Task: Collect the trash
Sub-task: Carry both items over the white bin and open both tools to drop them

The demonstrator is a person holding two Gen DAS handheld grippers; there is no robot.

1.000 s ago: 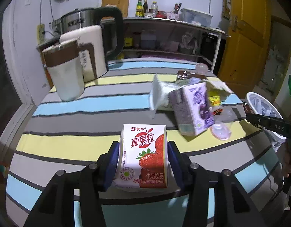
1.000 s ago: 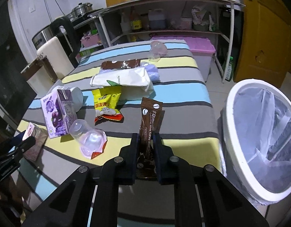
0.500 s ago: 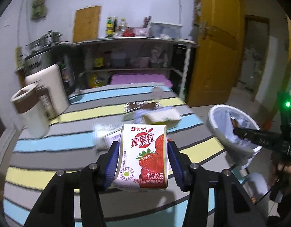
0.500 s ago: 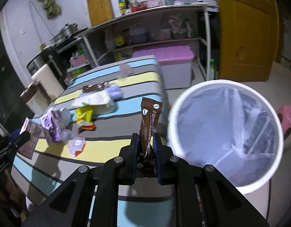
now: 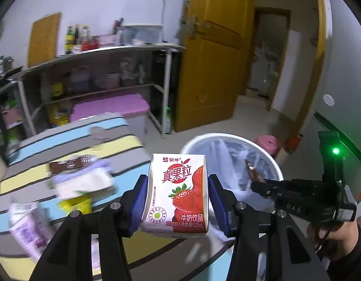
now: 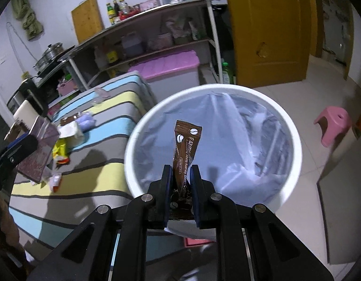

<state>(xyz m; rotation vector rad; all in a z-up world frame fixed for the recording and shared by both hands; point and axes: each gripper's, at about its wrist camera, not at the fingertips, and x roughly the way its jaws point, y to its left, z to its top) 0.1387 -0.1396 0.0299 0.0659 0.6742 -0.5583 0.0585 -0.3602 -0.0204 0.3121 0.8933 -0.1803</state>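
Note:
My left gripper [image 5: 177, 182] is shut on a white and red strawberry milk carton [image 5: 178, 194], held above the table edge just left of the white trash bin [image 5: 277, 171]. My right gripper [image 6: 181, 171] is shut on a brown coffee sachet [image 6: 184, 149] and holds it upright over the open, bag-lined bin [image 6: 133, 138]. The right gripper also shows in the left wrist view [image 5: 257, 185] over the bin. The left gripper with the carton shows at the left edge of the right wrist view [image 6: 23, 147].
The striped table [image 6: 86, 161] still holds a purple carton [image 5: 30, 229], a yellow wrapper [image 6: 59, 148], a white tissue pack [image 5: 84, 182] and a brown wrapper [image 5: 65, 166]. A pink-lidded box [image 6: 171, 65], a shelf, a yellow door and a pink stool [image 6: 334, 124] stand beyond.
Both grippers have swung right from the table toward the bin, each keeping its item. The sachet has moved from beside the bin to over its opening.

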